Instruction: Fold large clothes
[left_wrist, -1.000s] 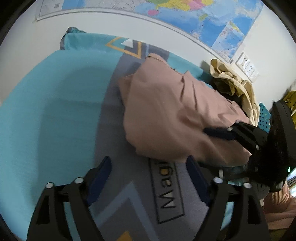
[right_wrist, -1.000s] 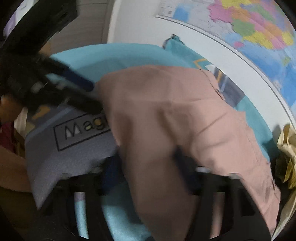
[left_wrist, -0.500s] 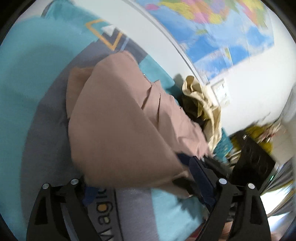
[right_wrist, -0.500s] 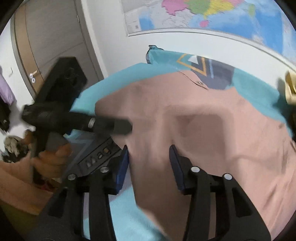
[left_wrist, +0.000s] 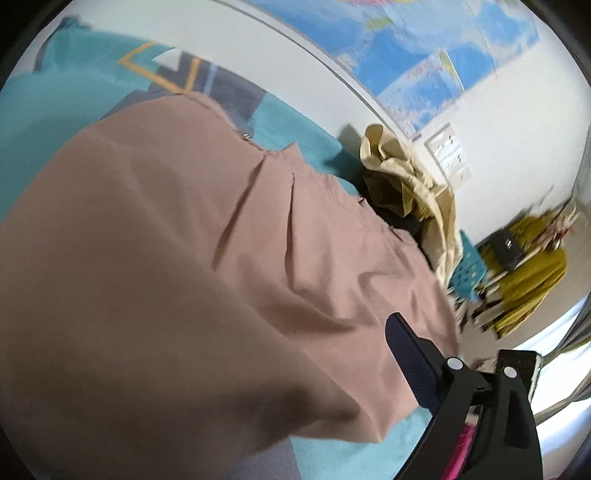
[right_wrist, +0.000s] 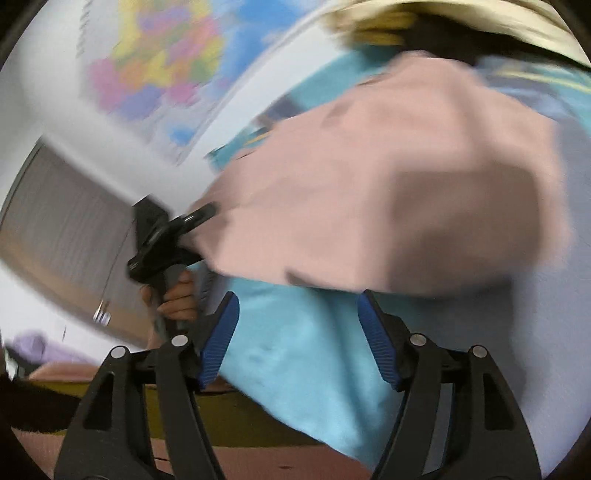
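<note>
A large dusty-pink garment (left_wrist: 207, 258) lies in a heap on the teal and grey bed cover (left_wrist: 44, 110). In the left wrist view it fills most of the frame and covers one finger of my left gripper (left_wrist: 255, 354). The other finger (left_wrist: 410, 365) shows bare, its pad off the cloth, and the jaws are opening wide. The right wrist view shows my right gripper (right_wrist: 299, 332) opening, with only teal cover between its fingers and the garment (right_wrist: 388, 184) just beyond the tips. A hand holds the left gripper (right_wrist: 207, 221) at the garment's left edge.
A beige and dark clothes pile (left_wrist: 406, 192) sits at the bed's far end by the wall with a map (left_wrist: 424, 55). A teal perforated basket (left_wrist: 467, 269) and a yellow-draped stand (left_wrist: 528, 273) are beyond it. A door (right_wrist: 62, 221) is on the left.
My right gripper let go of the garment, opened, rolled and drew back off the cloth. My left gripper swung in under the garment, which now hides one of its fingers.
</note>
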